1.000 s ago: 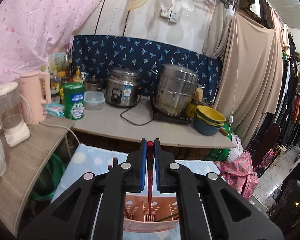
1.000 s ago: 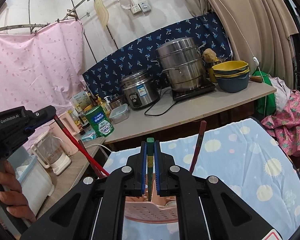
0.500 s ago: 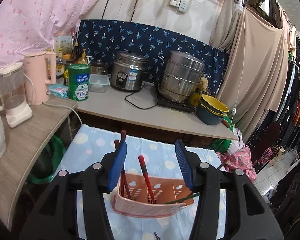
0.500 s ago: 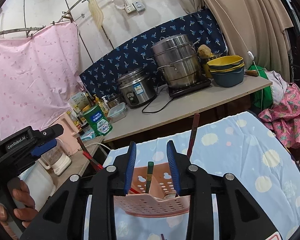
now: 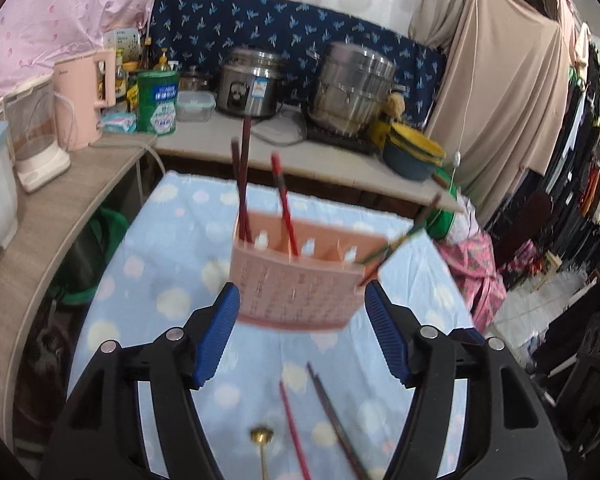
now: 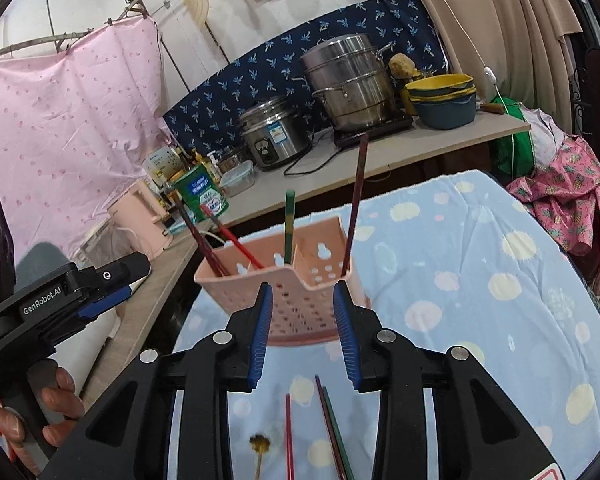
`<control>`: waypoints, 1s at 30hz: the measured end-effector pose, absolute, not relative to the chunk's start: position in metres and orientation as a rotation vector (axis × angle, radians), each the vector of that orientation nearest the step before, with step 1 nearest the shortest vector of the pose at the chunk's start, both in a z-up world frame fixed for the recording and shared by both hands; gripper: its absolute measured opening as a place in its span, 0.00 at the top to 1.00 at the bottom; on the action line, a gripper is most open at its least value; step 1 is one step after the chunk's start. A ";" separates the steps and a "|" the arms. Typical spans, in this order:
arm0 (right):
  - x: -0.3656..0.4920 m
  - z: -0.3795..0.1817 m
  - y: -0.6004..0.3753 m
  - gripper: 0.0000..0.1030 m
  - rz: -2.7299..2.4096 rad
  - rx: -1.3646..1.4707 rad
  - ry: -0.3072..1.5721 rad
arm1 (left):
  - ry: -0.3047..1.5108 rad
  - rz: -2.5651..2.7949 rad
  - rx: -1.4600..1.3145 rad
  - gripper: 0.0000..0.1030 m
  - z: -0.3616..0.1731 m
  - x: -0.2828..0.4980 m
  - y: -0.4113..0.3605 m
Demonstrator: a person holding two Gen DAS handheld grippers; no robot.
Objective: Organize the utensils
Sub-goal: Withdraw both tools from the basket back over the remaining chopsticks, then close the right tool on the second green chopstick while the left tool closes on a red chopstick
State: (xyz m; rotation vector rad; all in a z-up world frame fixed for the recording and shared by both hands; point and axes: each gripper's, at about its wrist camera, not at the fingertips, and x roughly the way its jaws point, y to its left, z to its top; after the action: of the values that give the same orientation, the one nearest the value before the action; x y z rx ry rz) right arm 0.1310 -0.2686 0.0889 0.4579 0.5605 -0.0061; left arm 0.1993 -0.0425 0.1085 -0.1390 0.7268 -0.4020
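The worktop (image 6: pixel 480 280), under a pale blue cloth with round spots, is carrying a pink perforated holder (image 6: pixel 288 280) near the middle, toward its far edge. The holder is divided into compartments: dark red chopsticks (image 6: pixel 204 240) are leaning in the left one, a green chopstick (image 6: pixel 289 226) is standing upright in the middle, and a dark red one (image 6: pixel 356 204) is rising from the right one. In the left wrist view another stick is tilting out over the holder's right side.

Both hand-held grippers are hovering on the near side of the holder, and both are spread apart and holding nothing: the right hand-held gripper (image 6: pixel 303 336) and the left hand-held gripper (image 5: pixel 302 338).

The loose chopsticks (image 6: pixel 324 428) are lying on the cloth toward the near edge, below and between the right hand-held gripper's fingers, long axes running roughly near to far. A small gold-headed utensil (image 6: pixel 259 446) is lying just left of them. Both hand-held grippers look about equally near, so either could probably drop onto a stick crosswise.
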 end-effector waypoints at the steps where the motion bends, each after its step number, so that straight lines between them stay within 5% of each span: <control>1: 0.123 0.083 -0.267 0.69 -0.002 0.456 0.578 | 0.754 -0.401 -0.133 0.40 0.098 0.191 -0.040; 19: -0.015 -0.042 -0.228 0.70 -0.011 0.221 0.911 | 1.034 -0.373 -0.037 0.40 -0.026 0.070 -0.015; 30: -0.018 -0.064 -0.218 0.87 -0.015 0.195 0.958 | 1.045 -0.417 0.021 0.40 -0.036 0.053 -0.035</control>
State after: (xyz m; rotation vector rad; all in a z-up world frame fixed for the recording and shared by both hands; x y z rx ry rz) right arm -0.0181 -0.2180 -0.0635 0.1955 0.9579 -0.0150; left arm 0.0529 -0.0348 -0.0357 0.0215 1.0447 -0.4169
